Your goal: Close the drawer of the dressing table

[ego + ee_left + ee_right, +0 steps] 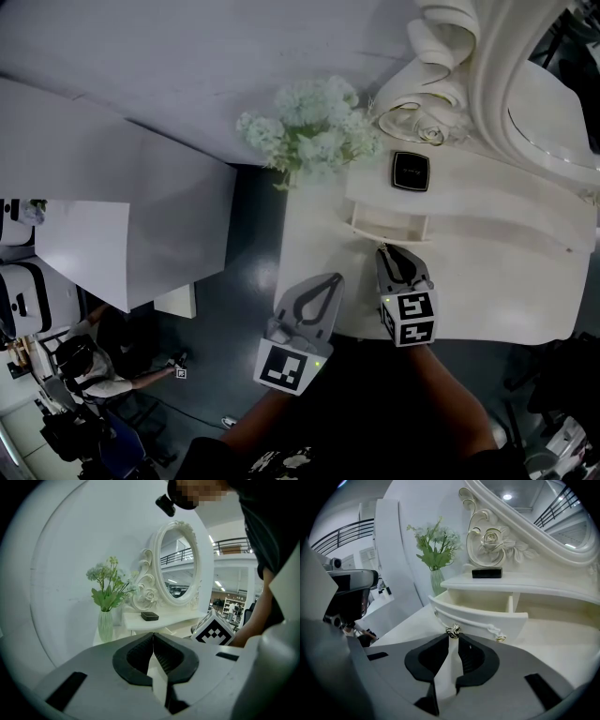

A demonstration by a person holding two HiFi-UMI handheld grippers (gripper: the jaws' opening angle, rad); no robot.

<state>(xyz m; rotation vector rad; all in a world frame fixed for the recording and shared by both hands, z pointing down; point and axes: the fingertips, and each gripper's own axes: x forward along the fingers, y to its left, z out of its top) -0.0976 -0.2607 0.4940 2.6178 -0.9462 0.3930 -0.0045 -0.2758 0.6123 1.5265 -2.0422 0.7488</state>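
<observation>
The drawer (487, 616) of the white dressing table (487, 272) stands pulled out from under the raised shelf, its inside bare and split by a divider. Two small metal knobs sit on its curved front. The left knob (453, 630) lies right at the tips of the right gripper (453, 637), whose jaws are drawn in to a narrow gap and pinch the knob between their tips. The other knob (500, 638) is free, just to the right.

In the head view the right gripper (387, 251) points down at the drawer's front edge. The left gripper (336, 278) hangs beside it over the front left part of the tabletop, apart from the drawer. Its jaws meet at the tips with nothing between them (153, 637).

On the shelf above the drawer rests a flat black box (411, 172). A vase of pale flowers (314, 131) stands at the table's left corner, and the ornate oval mirror (553, 103) rises behind.
</observation>
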